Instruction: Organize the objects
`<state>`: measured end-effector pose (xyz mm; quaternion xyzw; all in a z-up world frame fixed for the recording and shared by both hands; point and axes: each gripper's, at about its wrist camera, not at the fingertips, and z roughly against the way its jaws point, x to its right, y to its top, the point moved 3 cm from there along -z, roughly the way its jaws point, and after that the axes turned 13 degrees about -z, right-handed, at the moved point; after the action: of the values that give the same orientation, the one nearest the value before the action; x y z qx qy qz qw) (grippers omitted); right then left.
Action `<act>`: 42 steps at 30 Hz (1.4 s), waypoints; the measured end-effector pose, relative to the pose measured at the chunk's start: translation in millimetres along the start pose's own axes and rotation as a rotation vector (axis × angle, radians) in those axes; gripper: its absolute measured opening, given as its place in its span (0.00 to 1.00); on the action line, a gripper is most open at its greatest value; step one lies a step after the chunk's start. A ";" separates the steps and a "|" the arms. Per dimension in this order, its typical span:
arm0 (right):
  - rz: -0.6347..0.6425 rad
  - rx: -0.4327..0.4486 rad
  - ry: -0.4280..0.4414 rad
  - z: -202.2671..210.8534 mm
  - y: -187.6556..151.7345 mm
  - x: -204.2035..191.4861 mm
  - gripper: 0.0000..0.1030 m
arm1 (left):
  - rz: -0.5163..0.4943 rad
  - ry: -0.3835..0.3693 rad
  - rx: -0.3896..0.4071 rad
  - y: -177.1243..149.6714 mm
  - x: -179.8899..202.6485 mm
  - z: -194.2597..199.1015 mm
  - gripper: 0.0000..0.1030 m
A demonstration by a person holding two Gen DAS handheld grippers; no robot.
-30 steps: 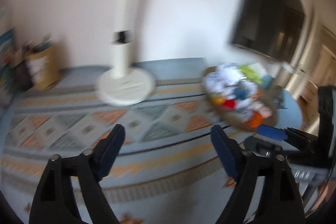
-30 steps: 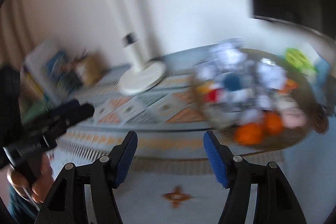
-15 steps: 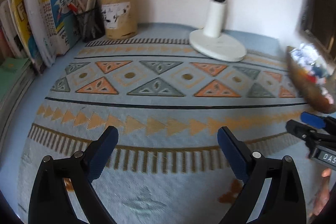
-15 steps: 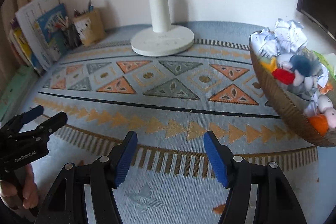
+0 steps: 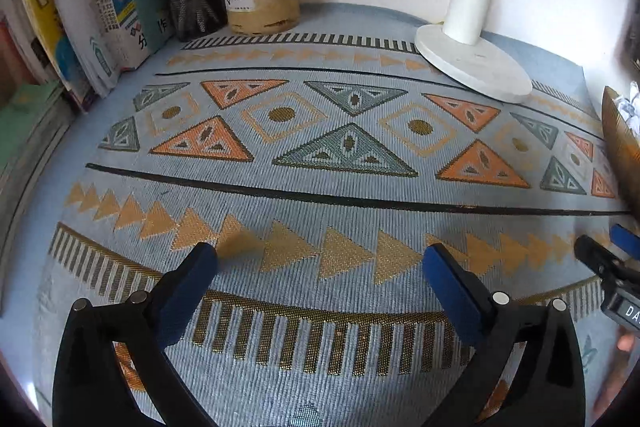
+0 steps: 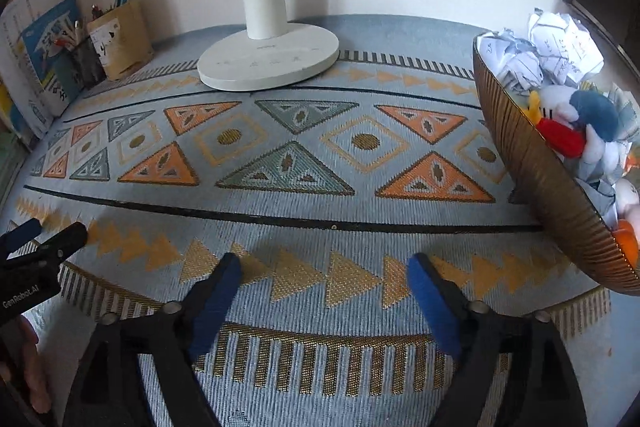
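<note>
both views now tilt down onto the mat (image 5: 320, 163); left gripper (image 5: 320, 267) and right gripper (image 6: 324, 279) have just been opening, nothing between them. reaching carelessly could tip the heaped bowl (image 6: 532, 163).

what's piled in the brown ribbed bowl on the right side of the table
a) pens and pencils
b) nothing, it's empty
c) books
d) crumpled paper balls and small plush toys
d, the brown ribbed bowl holds crumpled paper balls at its far end and small plush toys in blue, red, white and orange nearer the camera.
</note>
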<state>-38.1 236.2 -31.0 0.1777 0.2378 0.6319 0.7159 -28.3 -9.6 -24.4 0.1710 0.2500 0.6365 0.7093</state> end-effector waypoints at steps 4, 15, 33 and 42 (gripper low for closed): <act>-0.017 -0.004 -0.009 0.2 -0.7 4.0 0.93 | -0.001 -0.003 0.001 -1.3 -2.9 0.2 1.00; -0.034 -0.012 -0.016 -6.4 4.9 6.6 1.00 | 0.012 0.002 -0.004 5.3 -3.2 -2.4 1.00; -0.030 0.035 -0.016 -0.9 -1.9 8.2 1.00 | 0.008 0.002 0.007 5.6 -3.0 -4.1 1.00; -0.030 0.035 -0.015 -1.0 -2.2 8.7 1.00 | 0.008 0.001 0.007 5.4 -3.1 -4.4 1.00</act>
<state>-36.1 244.5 -34.1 0.1915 0.2458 0.6156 0.7238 -35.5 -12.3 -24.5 0.1740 0.2519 0.6386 0.7060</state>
